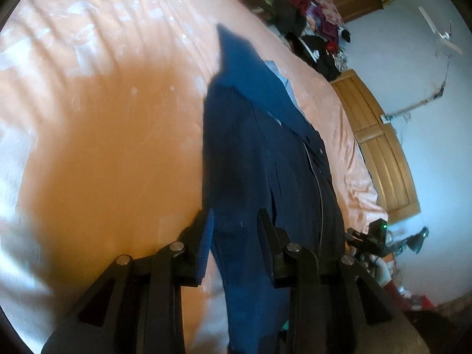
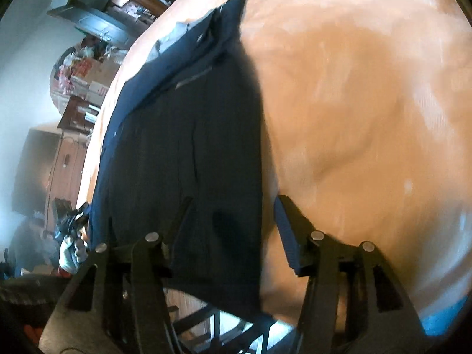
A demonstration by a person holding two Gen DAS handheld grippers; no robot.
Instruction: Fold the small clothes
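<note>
Soft daylight, broad shadow on bedspread (image 1: 103,147); motion blur, strong fisheye edges.

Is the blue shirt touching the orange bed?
Touching. The left wrist view shows the blue shirt lying flat on the orange bed, with no gap.

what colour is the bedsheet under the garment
Peach-orange, plain apart from pale sheen patches; the bedsheet shows best in the left wrist view, beside the navy garment.

Navy blue garment (image 1: 259,147), pale trim along one edge, spread long on orange bedsheet (image 1: 103,147), near end overhanging bedsheet's edge.
</note>
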